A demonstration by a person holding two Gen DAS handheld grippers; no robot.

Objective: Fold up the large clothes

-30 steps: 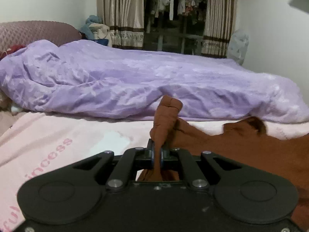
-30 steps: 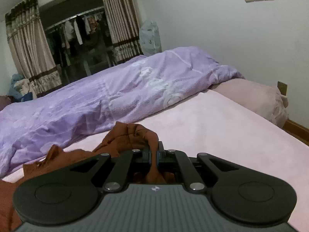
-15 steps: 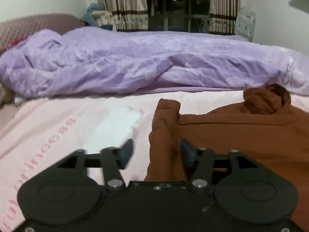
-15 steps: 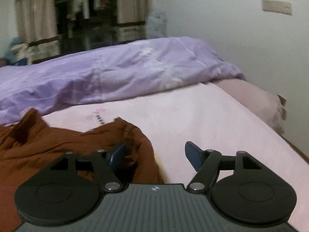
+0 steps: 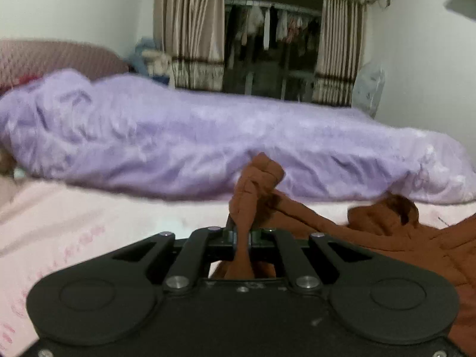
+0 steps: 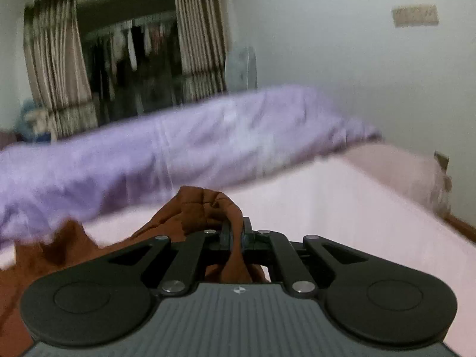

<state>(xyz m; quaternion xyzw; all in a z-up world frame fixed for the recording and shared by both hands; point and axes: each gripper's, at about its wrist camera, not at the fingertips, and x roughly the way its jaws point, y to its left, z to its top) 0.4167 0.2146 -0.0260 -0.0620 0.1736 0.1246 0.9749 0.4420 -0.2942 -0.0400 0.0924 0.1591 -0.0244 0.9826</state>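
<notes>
Left gripper [image 5: 242, 235], a black two-finger claw, is clamped on a bunched fold of the rust-brown soft fabric garment [image 5: 416, 238]; its jaws have just been closing, cloth pinched between them. Right gripper [image 6: 236, 233], same black build, is likewise closed tight on another bunch of that garment [image 6: 205, 205], jaws also just closing with cloth between. The garment lies on the pale pink bedsheet [image 5: 74, 223], spread between the two claws and slack; a crumpled hump of it, maybe a hood, rises further along toward the right gripper's side. Beyond the garment, a rumpled lilac quilt [image 5: 178, 136] runs across the bed. Behind the quilt hang striped beige curtains [image 5: 190, 29], with clothes hung in the dark opening between them. Both views blurred.

Judged step: lift and tension the garment for a fold. Do it well by raising both claws evenly, pulling apart until the edge goes taut, keeping it off the quilt.
</notes>
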